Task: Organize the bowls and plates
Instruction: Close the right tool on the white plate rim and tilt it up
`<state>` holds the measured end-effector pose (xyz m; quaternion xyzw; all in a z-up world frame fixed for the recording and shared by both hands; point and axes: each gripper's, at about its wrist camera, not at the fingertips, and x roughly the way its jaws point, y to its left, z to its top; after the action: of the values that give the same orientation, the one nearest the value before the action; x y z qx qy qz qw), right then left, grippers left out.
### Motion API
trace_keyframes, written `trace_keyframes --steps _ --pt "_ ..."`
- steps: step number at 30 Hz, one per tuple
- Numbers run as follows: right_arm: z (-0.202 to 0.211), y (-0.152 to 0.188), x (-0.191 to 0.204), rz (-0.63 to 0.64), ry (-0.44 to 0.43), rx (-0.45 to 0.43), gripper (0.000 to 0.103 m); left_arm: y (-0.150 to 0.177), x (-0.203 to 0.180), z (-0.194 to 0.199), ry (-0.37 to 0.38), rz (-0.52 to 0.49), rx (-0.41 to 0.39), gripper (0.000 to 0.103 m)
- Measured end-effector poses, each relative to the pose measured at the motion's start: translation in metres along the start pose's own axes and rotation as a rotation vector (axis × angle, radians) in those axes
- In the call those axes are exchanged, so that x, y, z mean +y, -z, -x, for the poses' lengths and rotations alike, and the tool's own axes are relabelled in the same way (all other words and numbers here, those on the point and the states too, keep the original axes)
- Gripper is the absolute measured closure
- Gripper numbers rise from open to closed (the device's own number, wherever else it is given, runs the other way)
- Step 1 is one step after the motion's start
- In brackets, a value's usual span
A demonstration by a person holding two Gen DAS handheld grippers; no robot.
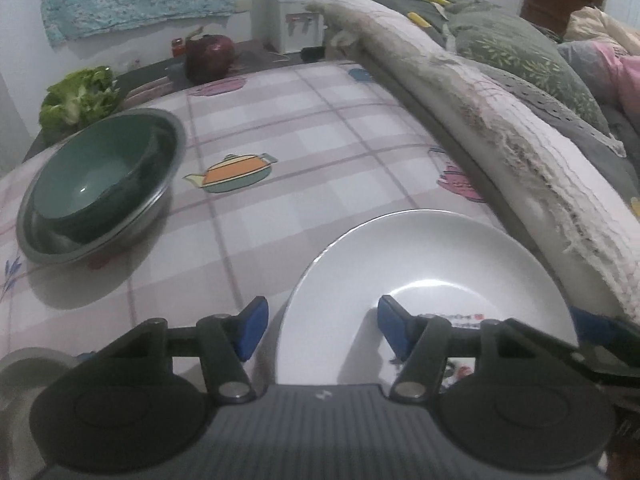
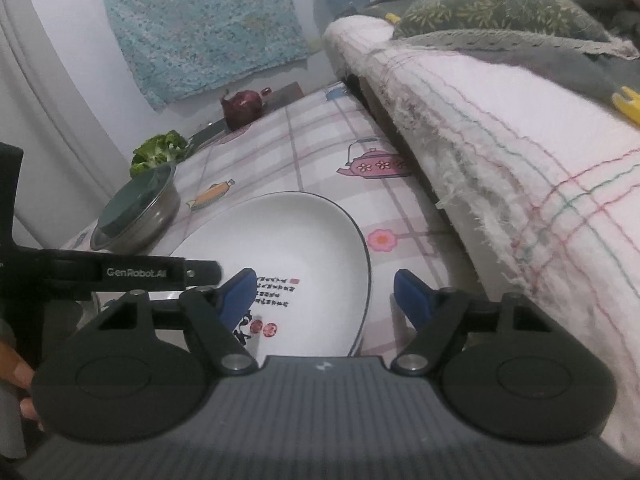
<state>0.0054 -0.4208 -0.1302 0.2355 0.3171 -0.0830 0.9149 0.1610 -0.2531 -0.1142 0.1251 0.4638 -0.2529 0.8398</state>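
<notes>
Both grippers are straddling the white plate [image 1: 424, 276] on the desk [image 1: 280, 128]: left gripper [image 1: 320, 330] and right gripper [image 2: 325, 298], jaws open, bracketing opposite rims for lifting

A glossy white ceramic plate [image 1: 432, 264] lies on a smooth checked cloth [image 1: 304, 140] near the bench's right edge; toward the left edge, a glazed green bowl [image 1: 96, 176] nests in a dull metal basin [image 1: 168, 184], beside a frayed woven blanket [image 1: 500, 132].
</notes>
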Motion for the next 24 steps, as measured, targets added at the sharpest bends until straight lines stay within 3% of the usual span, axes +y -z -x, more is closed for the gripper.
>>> trace_keyframes --steps 3,12,24 --pt "-0.002 -0.004 0.004 0.020 -0.045 0.005 0.031 -0.001 -0.002 -0.002 0.039 0.016 0.016 0.039" --pt "0.003 -0.003 0.005 0.035 -0.056 0.021 0.030 0.007 -0.001 0.005 0.054 0.044 0.035 0.038" --pt "0.027 0.018 0.010 0.031 -0.095 0.076 0.027 0.055 0.002 0.043 0.111 0.078 0.097 0.038"
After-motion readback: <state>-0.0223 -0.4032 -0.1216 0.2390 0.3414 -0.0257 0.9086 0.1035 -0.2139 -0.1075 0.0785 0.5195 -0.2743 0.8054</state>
